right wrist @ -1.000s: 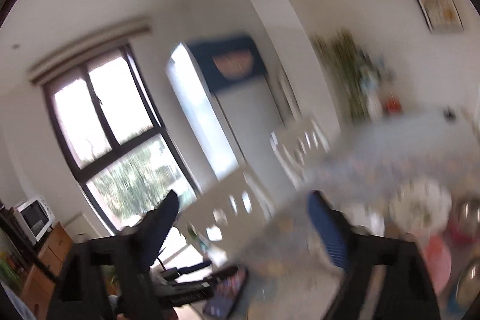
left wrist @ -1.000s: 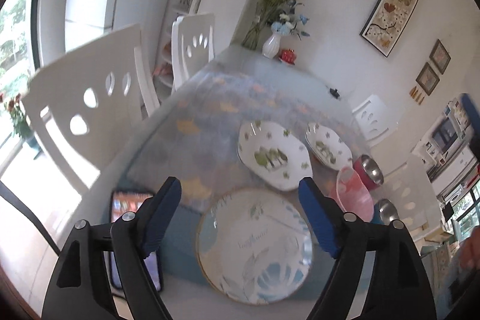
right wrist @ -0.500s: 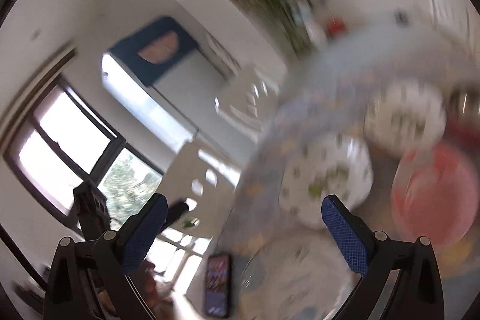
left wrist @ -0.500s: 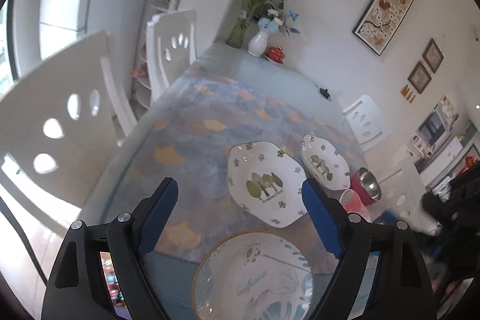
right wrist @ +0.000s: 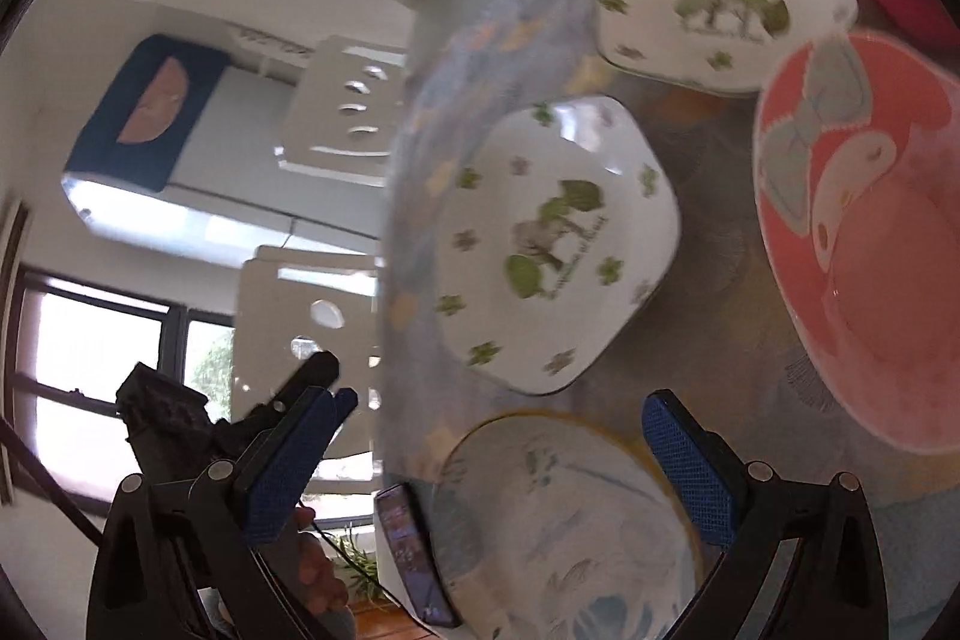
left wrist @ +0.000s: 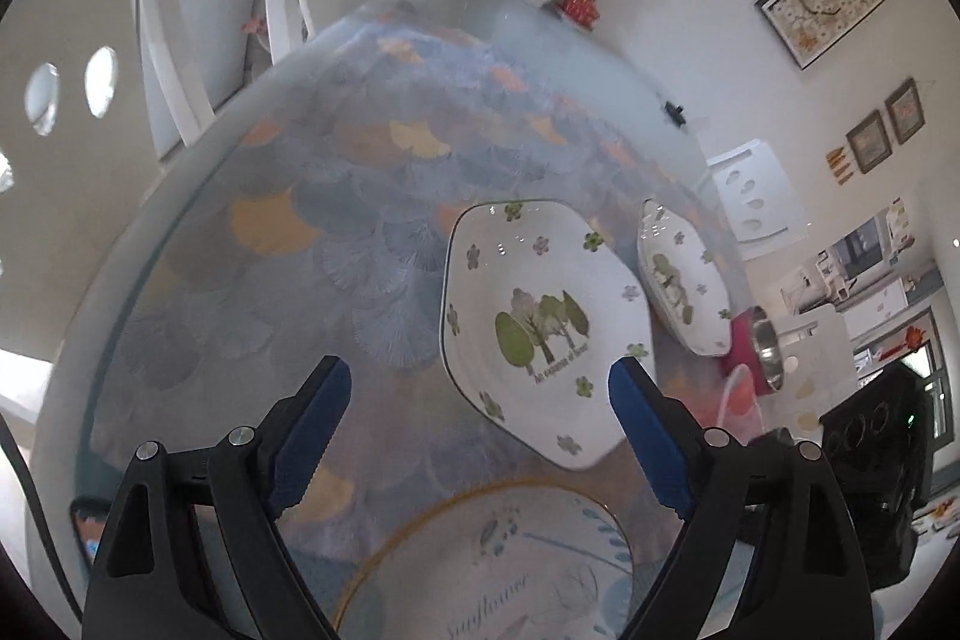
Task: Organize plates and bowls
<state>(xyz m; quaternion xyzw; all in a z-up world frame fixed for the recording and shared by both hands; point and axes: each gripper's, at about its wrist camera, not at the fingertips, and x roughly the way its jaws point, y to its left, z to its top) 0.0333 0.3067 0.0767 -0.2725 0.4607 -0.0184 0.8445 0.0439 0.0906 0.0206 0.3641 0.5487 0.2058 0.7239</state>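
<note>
Probably hard, glazed, slippery and breakable, so best taken at the raised rim: nearest tree-pattern dish [left wrist: 540, 328] flat on glass table [left wrist: 312, 232], ahead of left gripper [left wrist: 480, 388], jaws opening and empty; right gripper [right wrist: 498, 436] wide apart, empty.

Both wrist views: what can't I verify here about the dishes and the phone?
- Round gold-rimmed plate: its near part is cut off by the bottom edge in both views.
- Metal bowl: contents unreadable, small and edge-on, left view.
- Phone: screen content too small and blurred.
- Pink plate: cropped by the right view's edge.
</note>
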